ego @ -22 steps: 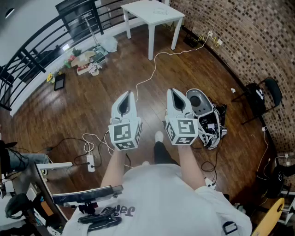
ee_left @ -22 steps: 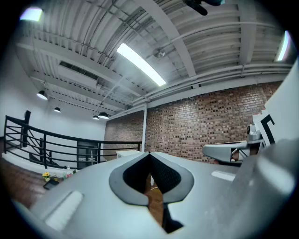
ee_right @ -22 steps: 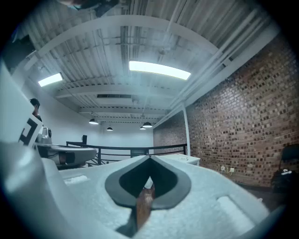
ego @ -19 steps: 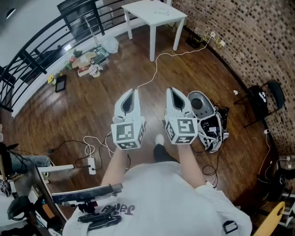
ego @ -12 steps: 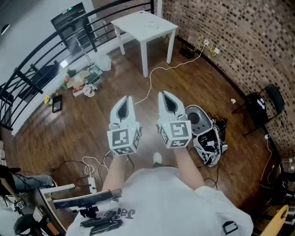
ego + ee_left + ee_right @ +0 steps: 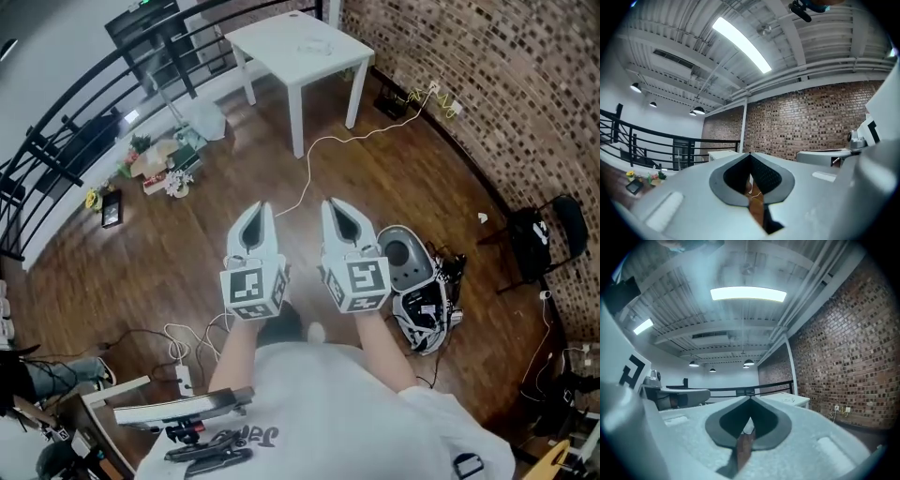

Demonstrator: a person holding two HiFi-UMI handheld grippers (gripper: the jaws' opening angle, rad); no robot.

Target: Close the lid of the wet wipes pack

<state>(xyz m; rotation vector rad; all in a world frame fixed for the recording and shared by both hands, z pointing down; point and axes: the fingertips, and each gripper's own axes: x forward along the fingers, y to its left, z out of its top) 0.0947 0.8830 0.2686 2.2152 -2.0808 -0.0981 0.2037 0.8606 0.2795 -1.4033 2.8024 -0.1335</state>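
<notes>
No wet wipes pack is distinguishable in any view; only a faint item lies on the white table at the far end of the room. My left gripper and right gripper are held side by side in front of the person, well above the wooden floor, both shut with jaw tips touching and nothing between them. In the left gripper view the left gripper points level toward the brick wall, with the table small beyond it. The right gripper in its own view points the same way, the table just right of it.
A helmet-like grey object and a black-and-white bag lie on the floor to the right. A white cable runs from the table toward me. A power strip lies at left, clutter by the black railing, a black chair by the brick wall.
The head view has shifted as the person moved across the floor; the table now sits slightly left and nearer the top. Both grippers stay shut and side by side.
</notes>
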